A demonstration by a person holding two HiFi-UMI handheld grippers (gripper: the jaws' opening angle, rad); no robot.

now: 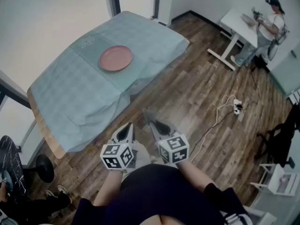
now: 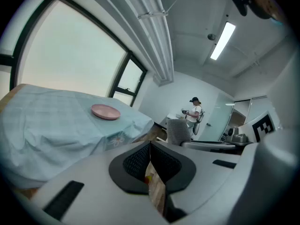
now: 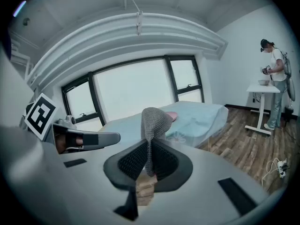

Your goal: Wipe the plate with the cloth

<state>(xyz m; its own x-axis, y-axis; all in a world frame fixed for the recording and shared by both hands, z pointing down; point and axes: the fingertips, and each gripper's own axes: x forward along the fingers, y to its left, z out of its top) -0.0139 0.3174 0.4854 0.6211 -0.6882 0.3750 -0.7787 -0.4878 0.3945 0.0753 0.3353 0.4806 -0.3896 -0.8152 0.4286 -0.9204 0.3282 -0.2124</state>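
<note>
The long surface under a pale blue checked cover lies well ahead of both hand-held grippers. The round pink plate sits flat and face up on it, almost straight ahead of the right hand-held gripper. That one is clenched on a grey knitted cloth, whose long axis runs forward out of the jaws, its free end curling over towards the plate. The left hand-held gripper is clamped together with nothing in it. I'd say this is the approach: wiping has not begun, and next the cloth must be carried forward and lowered onto the plate.
</note>
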